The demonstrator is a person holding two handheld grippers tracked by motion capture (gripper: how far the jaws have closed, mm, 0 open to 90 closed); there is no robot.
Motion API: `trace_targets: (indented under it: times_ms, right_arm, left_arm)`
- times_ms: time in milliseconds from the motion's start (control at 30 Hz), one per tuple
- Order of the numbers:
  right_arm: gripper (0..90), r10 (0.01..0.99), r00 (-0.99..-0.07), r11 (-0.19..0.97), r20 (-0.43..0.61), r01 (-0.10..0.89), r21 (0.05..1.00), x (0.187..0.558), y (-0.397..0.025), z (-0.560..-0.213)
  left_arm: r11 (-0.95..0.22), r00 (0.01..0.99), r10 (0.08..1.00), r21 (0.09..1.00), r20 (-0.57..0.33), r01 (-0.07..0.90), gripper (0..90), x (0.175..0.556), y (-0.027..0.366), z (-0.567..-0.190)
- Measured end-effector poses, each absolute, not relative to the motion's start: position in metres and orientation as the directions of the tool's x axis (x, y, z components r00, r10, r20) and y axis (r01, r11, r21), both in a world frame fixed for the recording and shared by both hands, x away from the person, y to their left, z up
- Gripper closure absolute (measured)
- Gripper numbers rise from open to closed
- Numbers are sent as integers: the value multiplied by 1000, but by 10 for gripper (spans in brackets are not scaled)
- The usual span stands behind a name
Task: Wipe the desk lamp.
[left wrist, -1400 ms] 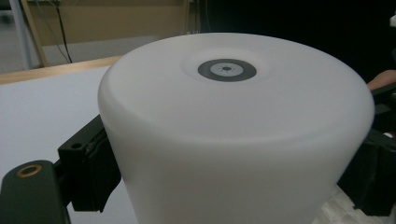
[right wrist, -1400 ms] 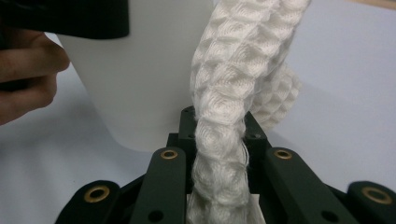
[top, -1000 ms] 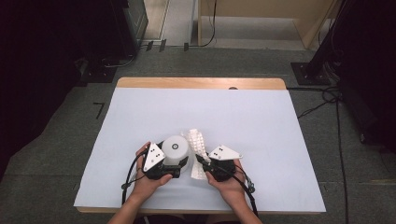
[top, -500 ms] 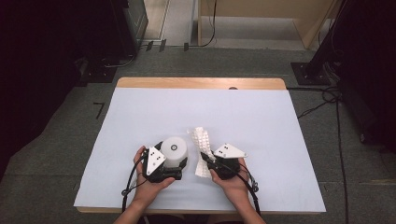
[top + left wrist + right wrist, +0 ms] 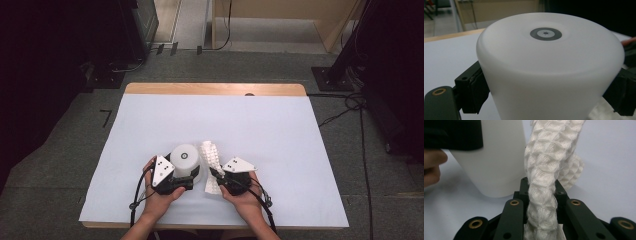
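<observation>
An upturned white plastic cup (image 5: pixel 185 157) with a grey ring mark on its base stands on the white table cover (image 5: pixel 260 130) near the front edge. My left gripper (image 5: pixel 189 174) is shut on the cup's sides; its black jaws press both flanks of the cup (image 5: pixel 549 70). Just right of the cup, a white waffle-textured cloth (image 5: pixel 210 156) rises in a bunched strip. My right gripper (image 5: pixel 216 175) is shut on the cloth (image 5: pixel 544 170), which passes up between its jaws. In the right gripper view the cup (image 5: pixel 496 157) stands close to the cloth on its left.
A strip of the wooden table edge (image 5: pixel 215 89) shows at the far side. Grey carpet, cables and dark equipment stands (image 5: pixel 340 75) surround the table. A finger of the person's left hand (image 5: pixel 431 165) lies beside the cup.
The left hand drew back slightly toward the near edge and the right gripper shifted a little with the cloth. Both grips hold as before.
</observation>
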State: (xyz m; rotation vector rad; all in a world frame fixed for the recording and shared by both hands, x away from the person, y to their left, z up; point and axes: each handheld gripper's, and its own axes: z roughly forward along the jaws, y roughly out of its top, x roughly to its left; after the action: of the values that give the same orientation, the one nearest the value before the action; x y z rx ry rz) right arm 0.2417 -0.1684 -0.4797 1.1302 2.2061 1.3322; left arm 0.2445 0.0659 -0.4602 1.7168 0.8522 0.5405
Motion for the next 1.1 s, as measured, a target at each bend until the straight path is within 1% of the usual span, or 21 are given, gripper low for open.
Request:
trace_targets:
  times_ms: [100, 233, 300, 400, 500, 600, 667, 767, 867, 1000, 1100]
  right_arm:
    - [767, 754, -648, 266, 110, 454, 851, 238, -161, -482]
    - [769, 753, -648, 253, 113, 444, 859, 236, -160, -476]
    - [770, 751, -648, 229, 127, 436, 871, 235, -162, -469]
    - [771, 759, -643, 218, 102, 399, 891, 232, -161, -458]
    - [771, 754, -651, 200, 88, 355, 913, 228, -165, -448]
    - [771, 748, -657, 195, 97, 357, 914, 229, -164, -451]
    - [770, 747, -659, 224, 89, 375, 900, 230, -160, -460]
    - [770, 737, -670, 261, 92, 407, 875, 233, -154, -473]
    - [770, 737, -670, 262, 94, 411, 873, 234, -154, -472]
    - [770, 744, -662, 230, 89, 380, 896, 232, -160, -460]
    - [770, 758, -650, 224, 54, 337, 915, 226, -162, -450]
  left_arm:
    - [-135, 667, 741, 958, -71, 253, 86, 244, 67, -454]
    - [-131, 691, 716, 953, -99, 272, 87, 246, 68, -456]
    - [-162, 703, 707, 948, -82, 274, 87, 247, 65, -458]
    - [-183, 710, 701, 945, -67, 270, 87, 246, 61, -460]
    - [-167, 715, 695, 950, -76, 263, 87, 246, 63, -456]
    - [-131, 706, 700, 954, -105, 271, 87, 249, 68, -451]
    - [-108, 698, 706, 955, -121, 276, 87, 251, 74, -449]
    - [-103, 690, 714, 956, -121, 274, 88, 254, 79, -448]
    - [-117, 704, 701, 954, -118, 276, 87, 254, 79, -450]
    - [-184, 728, 682, 946, -72, 266, 87, 252, 68, -455]
    - [-187, 728, 683, 947, -67, 263, 87, 251, 66, -457]
